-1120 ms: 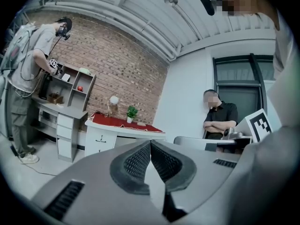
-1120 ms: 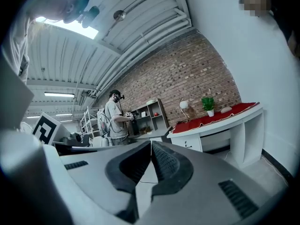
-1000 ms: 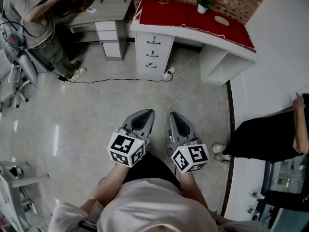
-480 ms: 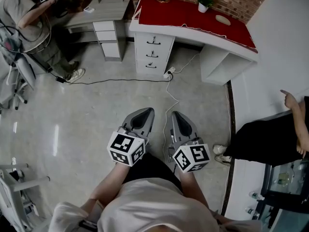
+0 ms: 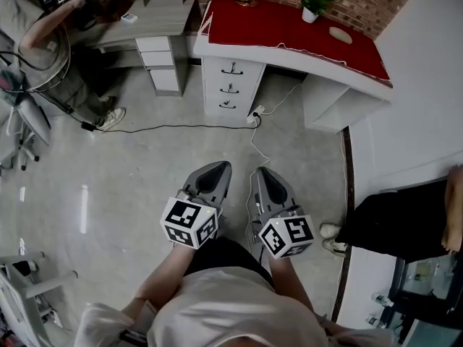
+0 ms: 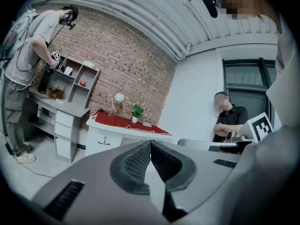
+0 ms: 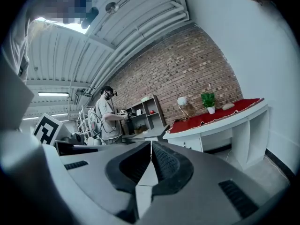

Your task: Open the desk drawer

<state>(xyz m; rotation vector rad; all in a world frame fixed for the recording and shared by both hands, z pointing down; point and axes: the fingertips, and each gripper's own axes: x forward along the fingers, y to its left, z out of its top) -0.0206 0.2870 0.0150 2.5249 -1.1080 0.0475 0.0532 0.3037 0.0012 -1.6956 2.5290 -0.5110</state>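
Currently approaching: left hand-held gripper [image 5: 215, 172] and right hand-held gripper [image 5: 263, 176] closed, empty; I must reach the bench [image 5: 304, 58] drawer [image 5: 231, 69], then open jaws.

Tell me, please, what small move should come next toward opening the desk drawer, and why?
Probably step closer to the white three-drawer desk unit under the red cloth: grey floor separates it from the left gripper and right gripper, both shut and empty.
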